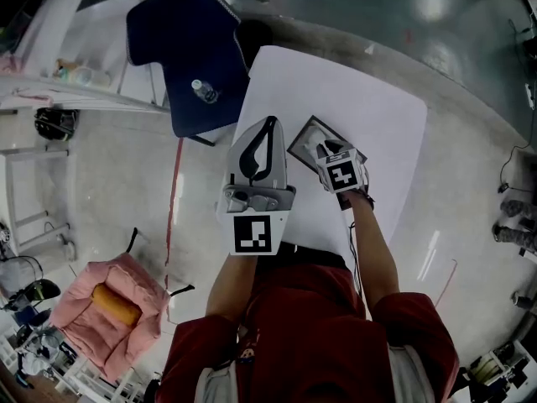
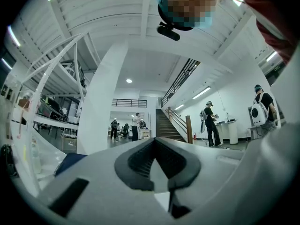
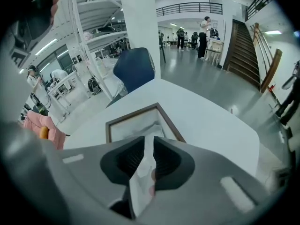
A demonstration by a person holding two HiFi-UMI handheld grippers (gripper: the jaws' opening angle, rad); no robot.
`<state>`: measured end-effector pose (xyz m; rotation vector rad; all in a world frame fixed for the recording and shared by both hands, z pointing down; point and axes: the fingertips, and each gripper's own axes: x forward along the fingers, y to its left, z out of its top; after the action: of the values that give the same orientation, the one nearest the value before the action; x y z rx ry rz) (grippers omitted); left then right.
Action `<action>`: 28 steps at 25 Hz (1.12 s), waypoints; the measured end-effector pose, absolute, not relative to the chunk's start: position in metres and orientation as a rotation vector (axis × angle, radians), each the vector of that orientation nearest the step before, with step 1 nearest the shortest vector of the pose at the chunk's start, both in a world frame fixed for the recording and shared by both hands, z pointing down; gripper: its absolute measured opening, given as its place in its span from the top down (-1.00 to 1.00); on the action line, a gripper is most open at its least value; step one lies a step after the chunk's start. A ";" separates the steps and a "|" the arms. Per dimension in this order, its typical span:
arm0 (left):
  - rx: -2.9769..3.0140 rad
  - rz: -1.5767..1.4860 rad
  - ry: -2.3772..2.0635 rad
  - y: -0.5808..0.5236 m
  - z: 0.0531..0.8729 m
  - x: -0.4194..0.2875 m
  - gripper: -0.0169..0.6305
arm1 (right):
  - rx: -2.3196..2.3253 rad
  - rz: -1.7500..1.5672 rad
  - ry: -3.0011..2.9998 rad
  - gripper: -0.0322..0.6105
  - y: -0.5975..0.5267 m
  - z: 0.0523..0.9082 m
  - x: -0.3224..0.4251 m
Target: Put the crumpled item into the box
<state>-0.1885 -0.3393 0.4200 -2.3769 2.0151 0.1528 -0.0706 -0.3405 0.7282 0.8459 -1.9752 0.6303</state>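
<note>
A shallow dark-framed box lies on the white table, its rim showing just beyond my right jaws in the right gripper view. My right gripper hovers over the box's near edge. Its jaws stand slightly apart, and a crumpled white item hangs loosely in the gap between them, its top toward the box. More white crumpled material lies inside the box. My left gripper is held up near the table's left edge, tips together and holding nothing; in its own view it points up into the hall.
A dark blue chair with a bottle on its seat stands at the table's far left corner. A pink cushion-like bag lies on the floor at lower left. White racks line the left side.
</note>
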 end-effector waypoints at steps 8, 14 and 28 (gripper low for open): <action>-2.361 0.204 1.989 -0.311 0.397 -0.188 0.94 | 0.925 0.568 -2.058 0.70 -0.327 0.679 -0.070; -2.341 0.220 1.987 -0.291 0.383 -0.192 0.94 | 1.062 0.507 -2.199 0.67 -0.323 0.615 -0.077; -2.356 0.244 1.937 -0.246 0.354 -0.185 0.94 | 1.426 0.200 -2.474 0.60 -0.285 0.456 -0.065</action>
<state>-0.1845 -0.2458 0.3541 -2.3559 1.9372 0.2438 -0.0650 -0.2853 0.4565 1.4256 -2.4740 0.1997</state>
